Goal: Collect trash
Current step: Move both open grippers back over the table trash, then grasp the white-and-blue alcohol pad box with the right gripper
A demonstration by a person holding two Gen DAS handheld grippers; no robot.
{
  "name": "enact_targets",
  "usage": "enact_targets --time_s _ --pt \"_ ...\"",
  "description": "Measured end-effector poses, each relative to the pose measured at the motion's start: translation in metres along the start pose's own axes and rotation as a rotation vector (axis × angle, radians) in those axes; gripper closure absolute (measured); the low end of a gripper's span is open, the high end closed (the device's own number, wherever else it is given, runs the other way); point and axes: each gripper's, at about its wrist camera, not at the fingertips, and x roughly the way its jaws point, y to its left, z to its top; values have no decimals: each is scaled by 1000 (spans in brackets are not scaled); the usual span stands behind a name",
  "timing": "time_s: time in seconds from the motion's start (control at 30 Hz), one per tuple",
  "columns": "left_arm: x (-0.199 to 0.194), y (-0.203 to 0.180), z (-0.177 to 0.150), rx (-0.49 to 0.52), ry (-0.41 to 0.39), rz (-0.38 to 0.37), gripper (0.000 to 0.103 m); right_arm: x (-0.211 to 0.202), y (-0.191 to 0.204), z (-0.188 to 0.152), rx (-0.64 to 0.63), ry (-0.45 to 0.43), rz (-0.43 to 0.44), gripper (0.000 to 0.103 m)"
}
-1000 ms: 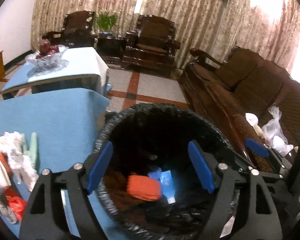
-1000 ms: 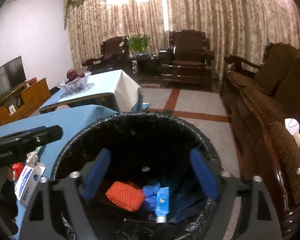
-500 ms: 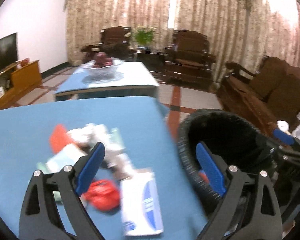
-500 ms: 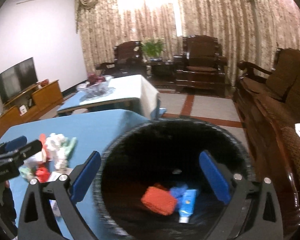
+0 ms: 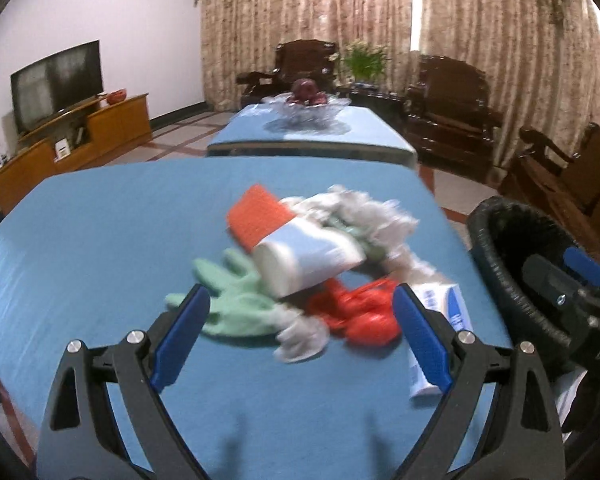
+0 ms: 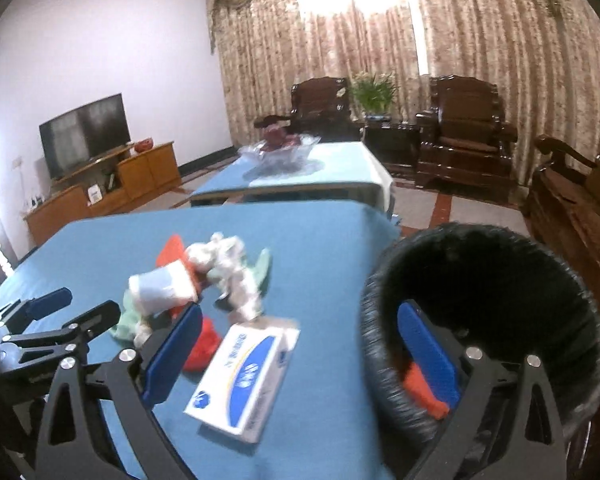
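1. The left gripper [image 5: 300, 336] hangs over the near edge of the blue worktop [image 5: 100, 240]. Its jaws are wide apart and hold nothing.
2. A green glove [image 5: 236, 300] lies on the worktop, at the left of the trash pile.
3. A white tub [image 5: 304, 260] lies on its side in the middle of the pile. An orange pad [image 5: 256, 216] is just behind it.
4. White crumpled paper [image 5: 364, 216] sits at the back right of the pile.
5. A red crumpled bag [image 5: 360, 312] lies in front of the tub.
6. A white and blue box [image 6: 244, 376] lies near the right edge of the worktop.
7. The black bin [image 6: 500, 280] stands just beside the right edge. Some orange trash is inside it.
8. The right gripper [image 6: 300, 348] has one side over the worktop and one side over the bin. Its jaws are wide apart and hold nothing.
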Motion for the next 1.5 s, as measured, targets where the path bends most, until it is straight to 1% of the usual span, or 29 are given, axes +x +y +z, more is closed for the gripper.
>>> enact_targets --time_s 0.1,0.13,0.23,0.4,0.53,0.6,0.7,0.77,0.87,0.97,1.07,1.13,1.17,1.2,1.33,1.5 --pt "1 13 -11 -13 16 21 13 12 20 -12 -29 30 -6 14" --pt "1 18 -13 -18 20 25 13 16 25 -17 -38 43 -7 17" --pt "4 29 -19 -27 29 43 13 28 31 -30 -58 79 -24 21" --pt "9 41 -24 -46 45 55 13 42 37 -46 -79 134 -43 22" --pt "15 45 -26 -60 59 52 13 46 45 -49 -95 168 -30 22" --pt "17 42 -26 -62 61 49 13 50 50 -51 -119 189 -43 22" --pt "19 41 -27 -60 63 44 13 54 49 -54 -126 222 -39 26" --pt "21 40 -27 -60 63 40 13 50 49 -54 -144 217 -47 26" --pt "23 38 -27 -59 63 34 13 46 45 -52 -178 207 -90 27" --pt "24 34 -26 -59 65 28 13 47 37 -50 -152 228 -88 27" --pt "25 32 -26 -55 69 24 13 53 40 -51 -161 240 -83 27" --pt "24 30 -26 -50 68 25 13 63 41 -53 -168 287 -78 33" --pt "24 29 -26 -48 67 26 13 67 39 -52 -159 304 -63 42" --pt "24 29 -26 -50 68 26 13 70 37 -52 -146 318 -59 43" --pt "24 28 -25 -55 69 29 13 64 31 -51 -145 295 -42 46" --pt "25 23 -24 -49 66 12 13 53 25 -39 -156 248 -30 48"
